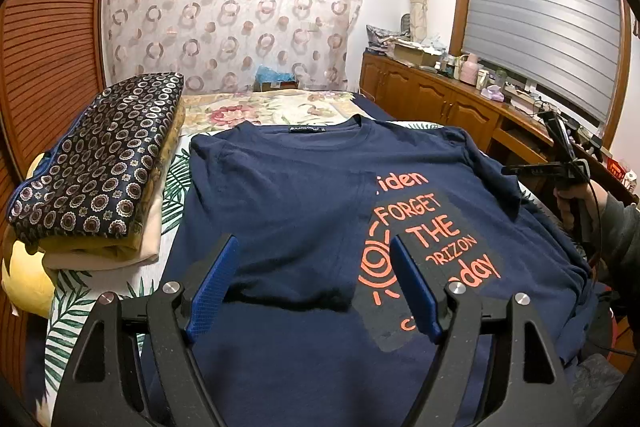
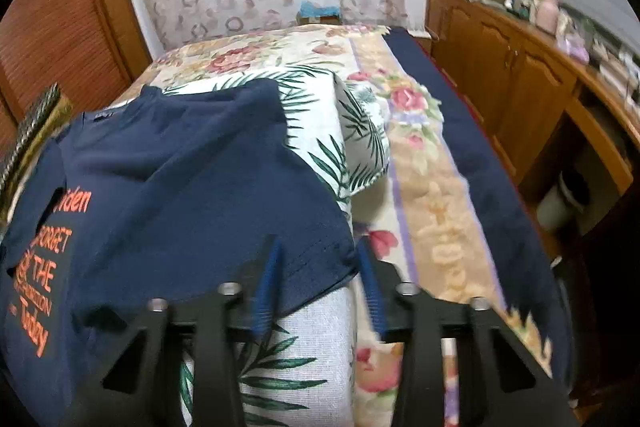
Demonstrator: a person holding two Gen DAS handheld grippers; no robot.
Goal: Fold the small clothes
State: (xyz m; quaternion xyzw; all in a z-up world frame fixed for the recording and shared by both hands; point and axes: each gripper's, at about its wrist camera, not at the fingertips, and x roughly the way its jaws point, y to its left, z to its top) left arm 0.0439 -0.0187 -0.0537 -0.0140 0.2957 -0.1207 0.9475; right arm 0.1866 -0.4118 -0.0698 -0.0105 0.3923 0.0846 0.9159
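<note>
From the left wrist view, the left tongs (image 1: 314, 259) stand wide, their blue pads hovering over the navy cotton T-shirt with orange lettering (image 1: 304, 187) with nothing between them. The shirt lies spread face up on the bed's white palm-leaf sheet (image 1: 80, 303), its collar toward the far wall. Beside it at the left sits a folded stack topped by a dark blue cloth with ring patterns (image 1: 96, 163). At the right edge a hand (image 1: 576, 203) holds the handle of the right tongs (image 1: 560, 143).

From the right wrist view, which is blurred, the right tongs (image 2: 316, 271) stand narrow but parted, straddling the sleeve hem (image 2: 320, 259) of the same shirt; the pads do not press on the cloth. The sleeve lies on the leaf sheet, beside a floral bedspread (image 2: 424, 163).
</note>
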